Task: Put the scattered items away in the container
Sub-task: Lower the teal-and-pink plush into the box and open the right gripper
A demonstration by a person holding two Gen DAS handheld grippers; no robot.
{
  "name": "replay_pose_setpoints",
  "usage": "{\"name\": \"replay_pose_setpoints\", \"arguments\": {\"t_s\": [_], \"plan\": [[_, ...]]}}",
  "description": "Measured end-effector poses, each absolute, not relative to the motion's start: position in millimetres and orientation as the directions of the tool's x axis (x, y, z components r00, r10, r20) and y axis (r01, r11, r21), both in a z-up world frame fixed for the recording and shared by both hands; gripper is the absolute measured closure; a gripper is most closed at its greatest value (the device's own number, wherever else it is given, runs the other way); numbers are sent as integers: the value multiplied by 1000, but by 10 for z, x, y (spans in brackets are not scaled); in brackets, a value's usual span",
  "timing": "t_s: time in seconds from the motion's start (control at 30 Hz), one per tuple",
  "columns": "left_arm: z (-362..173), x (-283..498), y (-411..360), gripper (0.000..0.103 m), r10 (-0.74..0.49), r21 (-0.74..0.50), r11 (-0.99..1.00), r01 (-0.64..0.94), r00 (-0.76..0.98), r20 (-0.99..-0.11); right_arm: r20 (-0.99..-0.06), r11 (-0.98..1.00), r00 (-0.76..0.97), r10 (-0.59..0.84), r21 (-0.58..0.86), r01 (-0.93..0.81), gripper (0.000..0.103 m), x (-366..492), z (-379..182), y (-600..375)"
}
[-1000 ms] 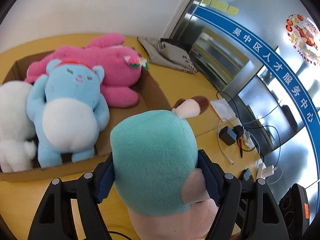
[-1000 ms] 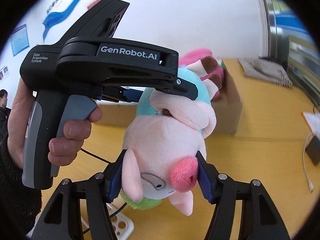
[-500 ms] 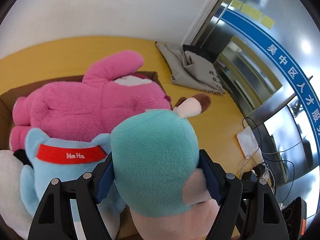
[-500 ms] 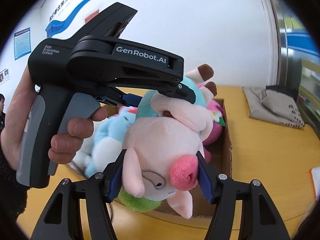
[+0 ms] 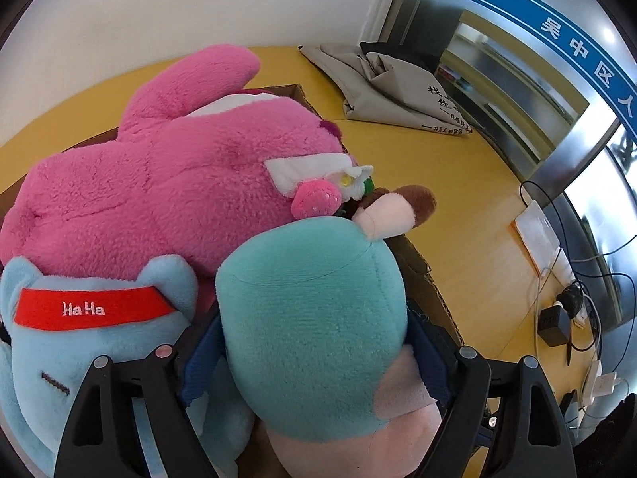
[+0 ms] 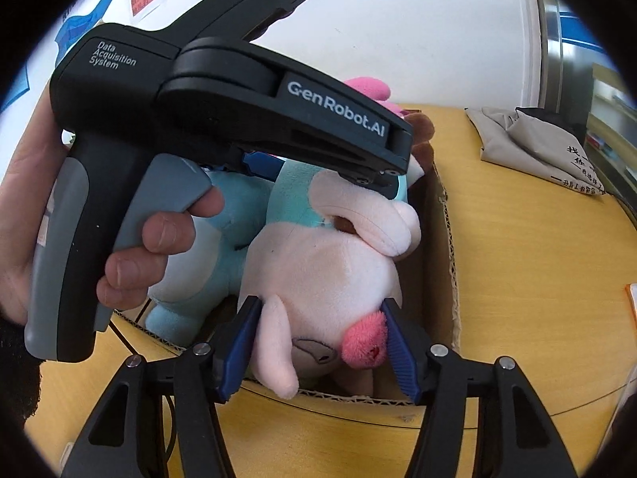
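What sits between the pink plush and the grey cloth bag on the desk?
In the left wrist view, only the cardboard box rim and bare yellow desk separate the pink plush from the grey cloth bag.

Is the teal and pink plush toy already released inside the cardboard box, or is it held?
Held: both the left gripper and right gripper clamp the plush toy over the cardboard box.

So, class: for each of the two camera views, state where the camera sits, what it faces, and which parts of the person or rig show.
Left wrist: rides the left gripper, facing the cardboard box; only its fingers show.
Right wrist: rides the right gripper, facing the box; the person's left hand shows.
Shared: the teal-and-pink plush, gripped by both; blue plush, grey cloth.
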State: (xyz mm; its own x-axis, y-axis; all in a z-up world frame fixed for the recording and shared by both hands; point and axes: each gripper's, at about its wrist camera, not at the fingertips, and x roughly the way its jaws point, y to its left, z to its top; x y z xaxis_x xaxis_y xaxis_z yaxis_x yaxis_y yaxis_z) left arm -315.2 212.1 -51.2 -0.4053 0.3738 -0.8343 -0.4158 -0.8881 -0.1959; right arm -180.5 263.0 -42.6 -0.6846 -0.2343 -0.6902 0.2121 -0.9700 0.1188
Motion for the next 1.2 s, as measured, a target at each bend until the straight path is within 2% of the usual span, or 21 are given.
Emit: {"name": "replay_pose_setpoints", "arguments": {"t_s": [0.17, 0.2, 0.27, 0.33, 0.4, 0.53, 0.7, 0.87, 1.03, 1.2], "plan": [[-662, -3220, 2216, 0, 350, -172, -893, -417, -398, -848, -712, -981, -677, -188, 98, 170, 41, -1782, -427, 2620], [-687, -3230, 2243, 0, 337, -159, -897, -412, -405, -850, -714, -982, -677, -178, 87, 167, 41, -1801, -431, 2616], [-705, -3230, 2318, 0, 315, -136, -903, -407, -413, -855, -713, -988, -688, -132, 35, 153, 33, -1771, -414, 2579], [-651, -3200, 2360, 1, 308, -130, -906, -402, -419, -854, -715, -991, -690, -115, 32, 131, 29, -1701, -366, 2577], [-512, -3127, 2304, 6, 346, -176, -900, -398, -409, -845, -712, -994, -696, -89, 20, 107, 24, -1569, -269, 2575], [-87, -2824, 1832, 9, 447, -313, -885, -345, -440, -779, -671, -998, -740, -54, 15, 60, 24, -1203, 13, 2635], [313, -2026, 1115, 5, 366, -218, -926, -307, -591, -719, -646, -999, -762, -45, 39, 26, 24, -921, 208, 2637], [323, -1273, 415, 2, 208, -86, -974, -210, -677, -706, -621, -999, -783, -38, -2, 50, 24, -588, 219, 2239], [219, -760, -62, 2, 202, -120, -979, -166, -683, -702, -592, -999, -806, -15, -25, 37, 24, -287, 248, 1838], [196, -499, -49, 2, 228, -118, -972, -204, -684, -693, -591, -998, -807, 22, -54, 12, 24, -199, 290, 1687]]}}
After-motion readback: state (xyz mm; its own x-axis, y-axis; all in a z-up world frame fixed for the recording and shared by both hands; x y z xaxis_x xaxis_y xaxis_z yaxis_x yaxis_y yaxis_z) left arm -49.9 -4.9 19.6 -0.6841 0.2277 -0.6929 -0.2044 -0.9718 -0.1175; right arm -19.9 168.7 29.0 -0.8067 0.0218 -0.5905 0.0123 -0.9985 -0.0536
